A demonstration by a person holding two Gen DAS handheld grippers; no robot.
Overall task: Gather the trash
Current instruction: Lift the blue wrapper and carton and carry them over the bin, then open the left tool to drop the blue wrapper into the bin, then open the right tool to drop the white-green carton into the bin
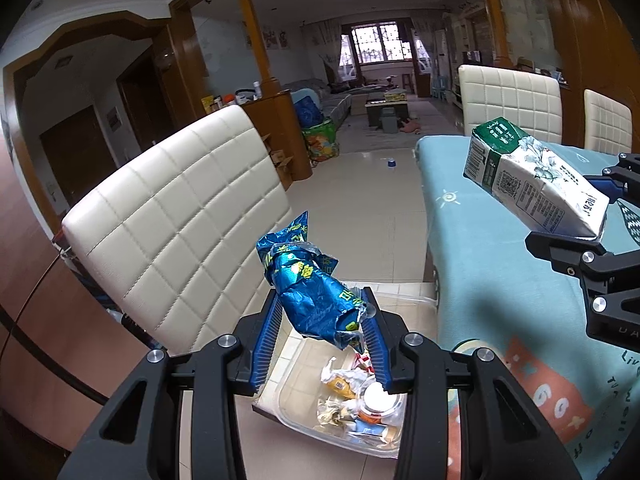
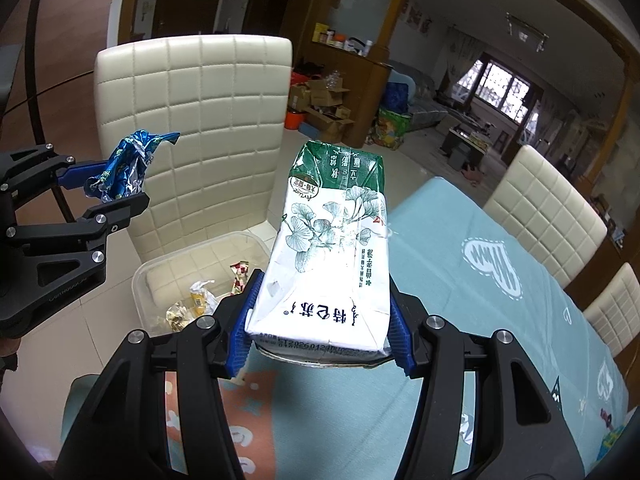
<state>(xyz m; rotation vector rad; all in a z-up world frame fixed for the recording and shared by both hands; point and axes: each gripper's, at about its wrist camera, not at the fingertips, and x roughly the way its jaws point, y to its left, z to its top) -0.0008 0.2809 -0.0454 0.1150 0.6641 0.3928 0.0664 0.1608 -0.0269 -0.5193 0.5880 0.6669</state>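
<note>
Carrying step, near drop-off. Left claw clamped on blue foil wrapper, directly above clear bin of trash. Right claw gripping milk carton over table edge, bin just ahead-left. Next: release wrapper, then swing carton over bin.

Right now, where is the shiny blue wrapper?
The blue wrapper is pinched in the left gripper, held in the air above the clear plastic bin of trash, in front of the cream chair.
</note>
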